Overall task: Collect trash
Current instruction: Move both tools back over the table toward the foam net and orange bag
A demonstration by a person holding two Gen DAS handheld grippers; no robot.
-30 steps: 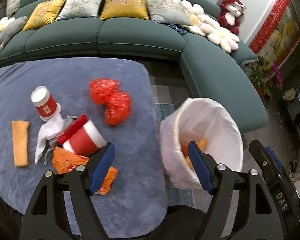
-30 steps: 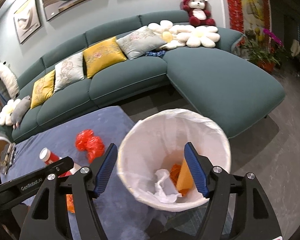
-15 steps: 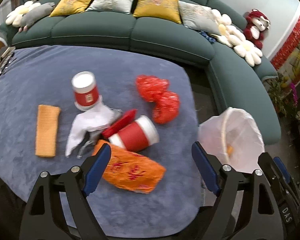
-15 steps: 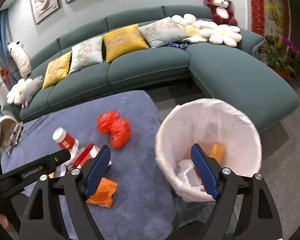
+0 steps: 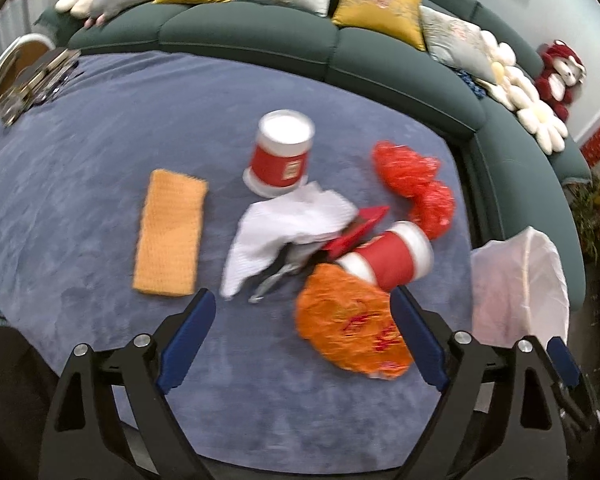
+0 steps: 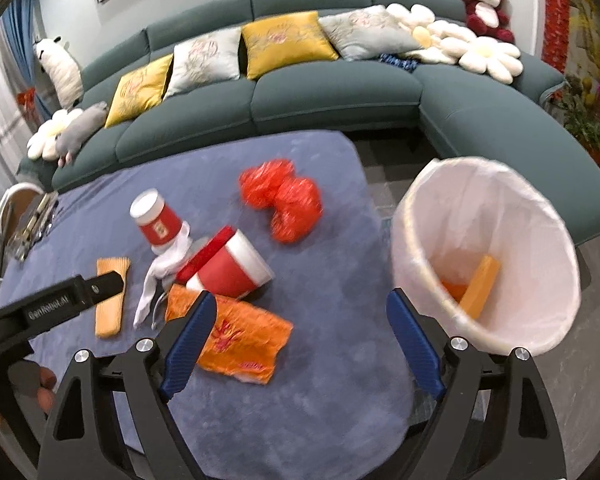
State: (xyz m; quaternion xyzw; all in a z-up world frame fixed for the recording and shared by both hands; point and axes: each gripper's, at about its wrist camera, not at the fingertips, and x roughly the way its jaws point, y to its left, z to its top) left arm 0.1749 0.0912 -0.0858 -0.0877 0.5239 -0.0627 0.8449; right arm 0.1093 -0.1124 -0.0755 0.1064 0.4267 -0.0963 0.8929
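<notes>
My left claw (image 5: 302, 338) stands wide, nothing between its blue pads; the jaws have just been opening. Below and ahead of it, on the blue worktop (image 5: 80, 184): an orange wrapper (image 5: 350, 326) just inside the right pad, a white tissue (image 5: 292, 236) ahead, and a small metal object half under the tissue, too blurred to identify.

A red cup (image 5: 388, 256) lies on its side, touching the wrapper's far edge. A flat red piece (image 5: 358, 228) rests between the tissue and that cup. A second red cup (image 5: 282, 152) stands mouth down behind the tissue. An orange sponge (image 5: 170, 236) lies apart to the left. Crumpled red plastic (image 5: 416, 184) sits beyond the tipped cup, near the worktop's far right edge.

My right claw (image 6: 298, 334) is also wide and empty, jaws just opening. Its left pad overlaps the wrapper (image 6: 240, 336) in view; contact cannot be judged.

The bin (image 6: 484, 252), lined with a white bag, stands on the floor just off the worktop's right edge. Orange pieces lie inside.

Behind: a green sofa (image 6: 332, 96) with cushions.
</notes>
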